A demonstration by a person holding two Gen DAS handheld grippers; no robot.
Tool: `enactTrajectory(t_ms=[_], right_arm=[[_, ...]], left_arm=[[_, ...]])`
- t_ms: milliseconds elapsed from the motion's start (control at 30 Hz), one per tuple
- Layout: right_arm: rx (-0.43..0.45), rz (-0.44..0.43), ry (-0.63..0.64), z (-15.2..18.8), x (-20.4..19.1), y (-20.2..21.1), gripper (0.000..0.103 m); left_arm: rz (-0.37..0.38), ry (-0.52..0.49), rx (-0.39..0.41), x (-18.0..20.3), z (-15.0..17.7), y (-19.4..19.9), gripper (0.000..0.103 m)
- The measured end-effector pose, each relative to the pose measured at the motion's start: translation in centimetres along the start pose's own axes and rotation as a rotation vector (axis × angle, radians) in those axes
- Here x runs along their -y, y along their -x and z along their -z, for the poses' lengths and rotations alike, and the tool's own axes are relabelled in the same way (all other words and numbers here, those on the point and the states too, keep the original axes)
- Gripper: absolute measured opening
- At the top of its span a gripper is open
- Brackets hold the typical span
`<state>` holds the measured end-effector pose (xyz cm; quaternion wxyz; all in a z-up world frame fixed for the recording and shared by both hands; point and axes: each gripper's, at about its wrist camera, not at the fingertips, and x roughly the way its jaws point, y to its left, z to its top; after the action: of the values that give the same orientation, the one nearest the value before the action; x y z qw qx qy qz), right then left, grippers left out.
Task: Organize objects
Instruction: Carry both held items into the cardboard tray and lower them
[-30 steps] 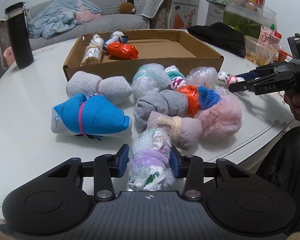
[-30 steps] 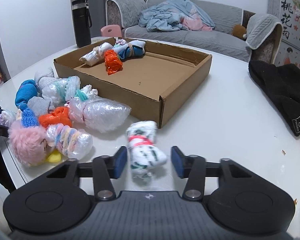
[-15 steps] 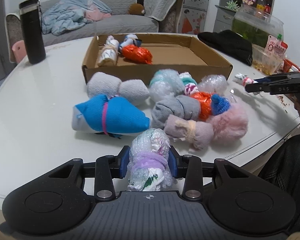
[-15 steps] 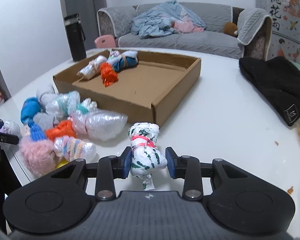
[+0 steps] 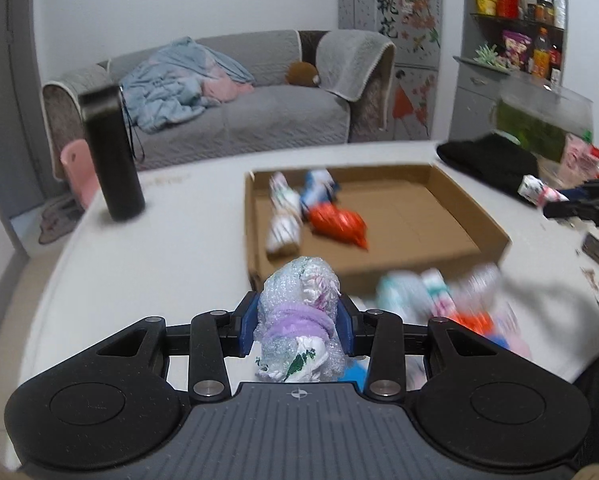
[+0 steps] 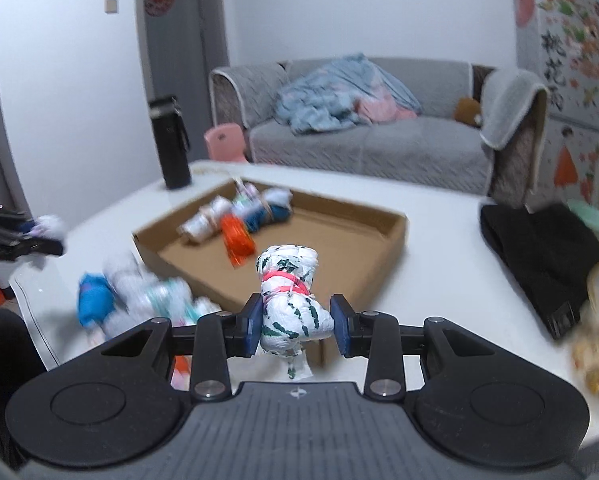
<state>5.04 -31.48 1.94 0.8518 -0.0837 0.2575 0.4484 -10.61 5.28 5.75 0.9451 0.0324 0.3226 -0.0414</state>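
Both bundles, on the table a second ago, now hang lifted before the cardboard box: the left gripper clamps the purple-banded bubble-wrap bundle, while the right gripper, having just closed, squeezes the pink-banded white-and-green bundle.

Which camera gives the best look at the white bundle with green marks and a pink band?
The right wrist view: the white bundle fills the centre, sharp, clamped between the right gripper jaws. The left wrist view shows the same bundle only small and blurred at the right edge, partly hidden by that gripper.
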Motion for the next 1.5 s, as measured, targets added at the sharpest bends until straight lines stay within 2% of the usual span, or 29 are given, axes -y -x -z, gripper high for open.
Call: enactTrajectory(t_ms=[233,400,667,833,1133,1300,1500], right_arm=[[0.010,-0.099,0.072,-4.5,-3.3,-4.1,0.033],[-0.036,-0.154,0.077,-6.6,-4.9,-8.8,0.033],[-0.132,-0.163,0.094,-6.3,-6.7,-15.0,0.033],[-0.188,-0.151,0.099,-5.4,-7.2,-17.1,0.033],[-0.254,-0.119,0.101,-4.3,-7.7,-19.8,0.033],[-0.281,-0.118,0.098,-3.6,-8.0,-20.3,0.033],[-0.307,-0.122,0.111,-3.3,-8.5,-20.4,0.034]], left_arm=[[0.036,-0.029,-0.006,-0.6,-5.9,-4.8,0.046],[0.064,-0.087,-0.044,0.4,-7.7,-9.1,0.046],[0.077,-0.127,-0.142,0.8,-6.1,-14.8,0.046],[0.078,-0.135,-0.184,0.3,-4.8,-16.6,0.046],[0.057,-0.147,-0.232,-0.1,-4.5,-18.6,0.047],[0.062,-0.172,-0.250,0.3,-4.4,-18.8,0.052],[0.031,-0.195,-0.239,0.5,-4.6,-18.5,0.060]])
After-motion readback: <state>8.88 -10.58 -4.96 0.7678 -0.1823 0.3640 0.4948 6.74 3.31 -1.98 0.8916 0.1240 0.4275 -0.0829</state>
